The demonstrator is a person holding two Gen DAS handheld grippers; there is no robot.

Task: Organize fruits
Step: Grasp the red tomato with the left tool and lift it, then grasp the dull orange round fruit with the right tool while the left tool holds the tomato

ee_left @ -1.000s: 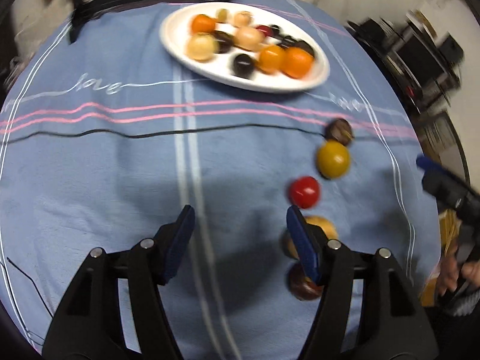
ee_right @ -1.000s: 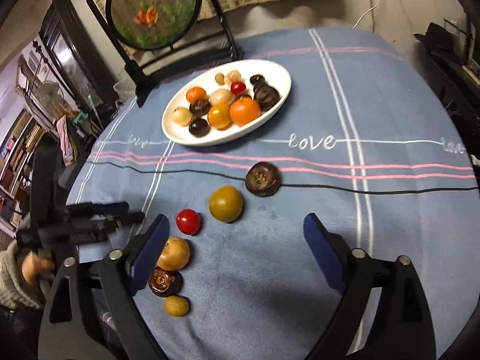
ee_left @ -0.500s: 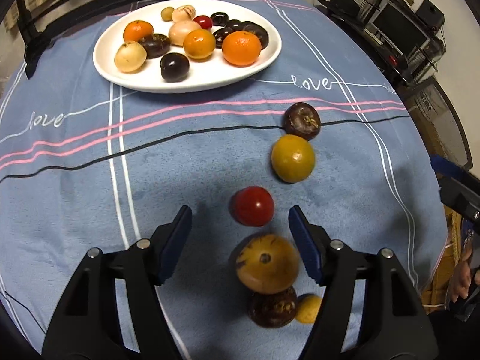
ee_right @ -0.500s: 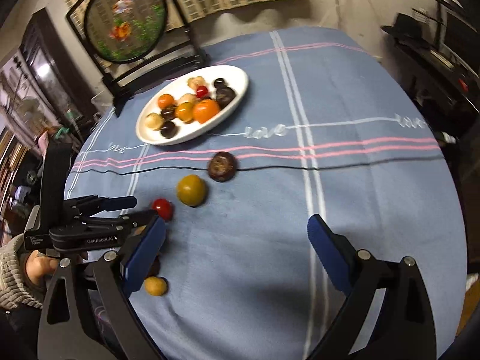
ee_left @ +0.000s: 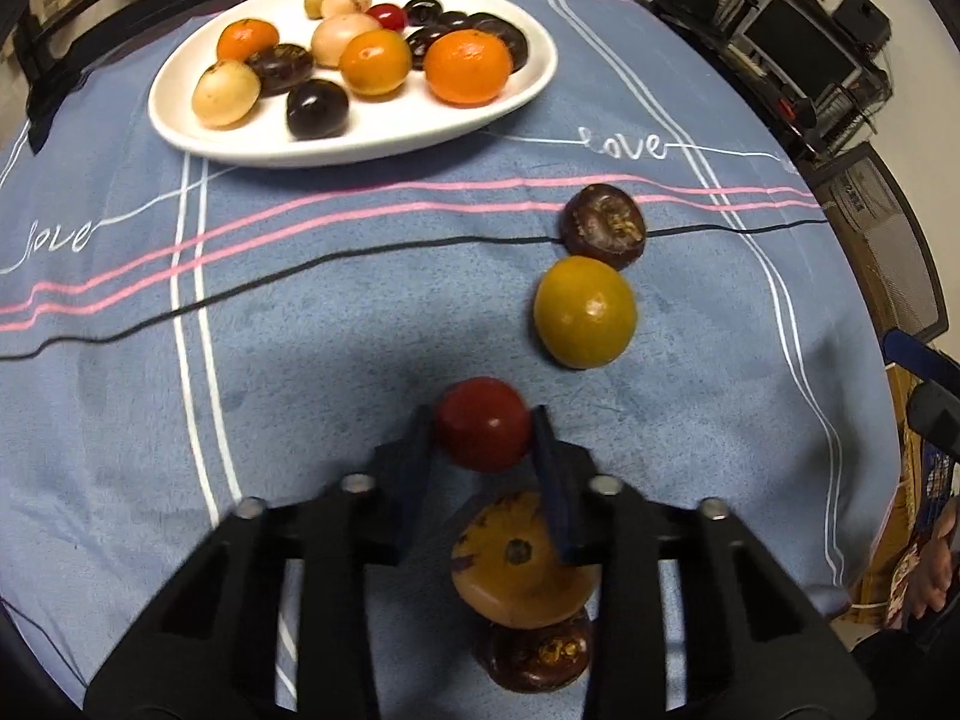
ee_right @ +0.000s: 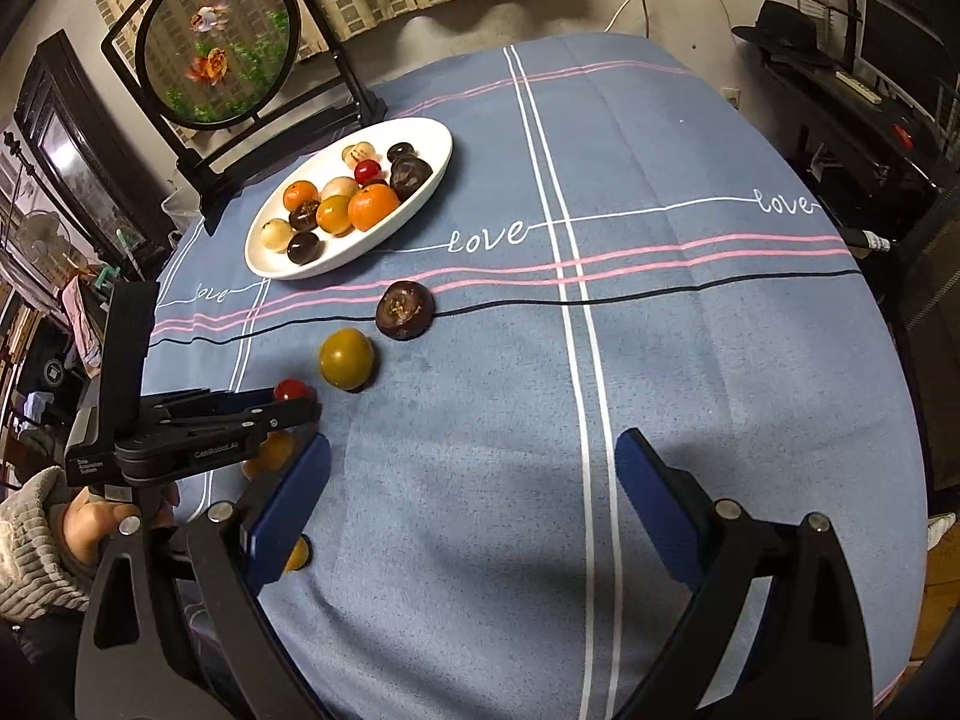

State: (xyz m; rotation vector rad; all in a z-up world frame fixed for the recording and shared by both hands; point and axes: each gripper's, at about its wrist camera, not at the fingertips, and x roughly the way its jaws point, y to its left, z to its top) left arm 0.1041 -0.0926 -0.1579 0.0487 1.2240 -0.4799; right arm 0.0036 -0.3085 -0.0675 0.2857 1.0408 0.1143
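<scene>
left wrist view: i note my left hand-held gripper (ee_left: 485,429) clamped on the red fruit (ee_left: 483,423) on the bench (ee_left: 300,360); right hand-held gripper (ee_right: 474,498) gapes wide, holding nothing.

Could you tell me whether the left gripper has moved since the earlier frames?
Yes: the left gripper advanced toward the white plate and shut on the red fruit.

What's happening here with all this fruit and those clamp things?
A person is sorting fruit with a hand-held gripper in each hand. The left gripper has closed on a small red fruit lying on the blue tablecloth. The right gripper hangs open over bare cloth. A yellow fruit and a dark brown fruit wait nearby; the white plate already holds many.
</scene>
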